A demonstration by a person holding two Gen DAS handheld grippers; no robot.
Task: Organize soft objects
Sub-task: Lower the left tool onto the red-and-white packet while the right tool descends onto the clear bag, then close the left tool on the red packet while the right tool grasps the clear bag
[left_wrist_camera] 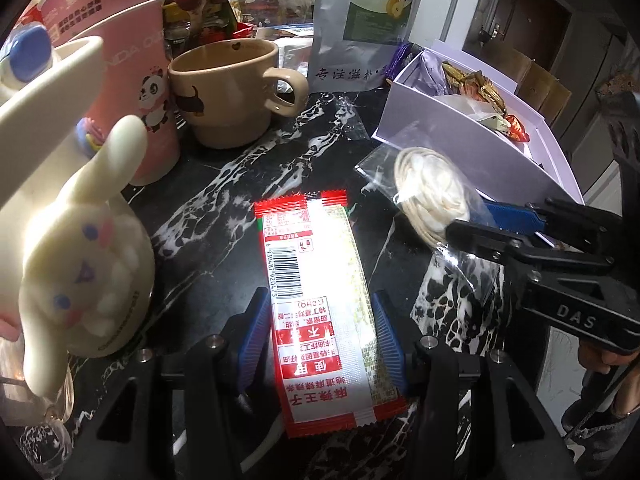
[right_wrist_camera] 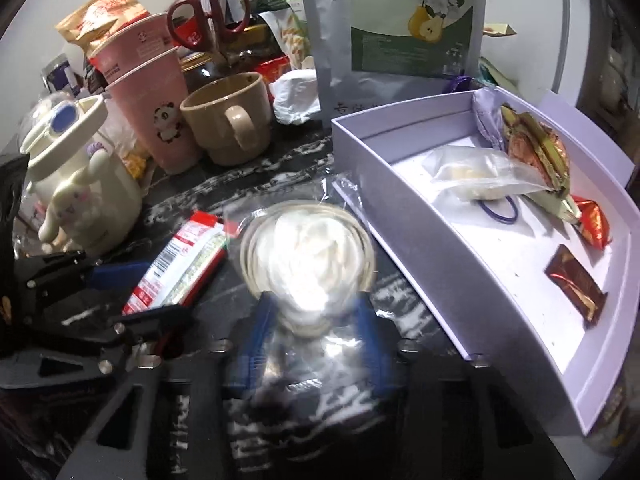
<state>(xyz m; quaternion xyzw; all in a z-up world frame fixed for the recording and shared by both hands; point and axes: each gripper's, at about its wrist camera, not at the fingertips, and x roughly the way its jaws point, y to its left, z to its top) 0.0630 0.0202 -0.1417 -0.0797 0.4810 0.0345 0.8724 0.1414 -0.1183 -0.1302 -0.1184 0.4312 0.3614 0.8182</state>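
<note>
The left tool [left_wrist_camera: 320,344] is clamped on a red & white snack packet [left_wrist_camera: 316,300], which lies flat on the dark marble surface [left_wrist_camera: 224,208]. The right tool [right_wrist_camera: 316,312] is clamped on a clear bag w/ a white coil inside [right_wrist_camera: 308,248], held just beside the pale purple box [right_wrist_camera: 400,208]. The box has candies and another small bag in it. A tan mug [left_wrist_camera: 228,92] & a pink panda cup [left_wrist_camera: 136,80] stand behind the packet.

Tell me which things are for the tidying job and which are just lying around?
For the job:
red packet in the left gripper
bagged coil in the right gripper
lilac box

Lying about:
mug
pink cups
scissors
bunny jar
</note>
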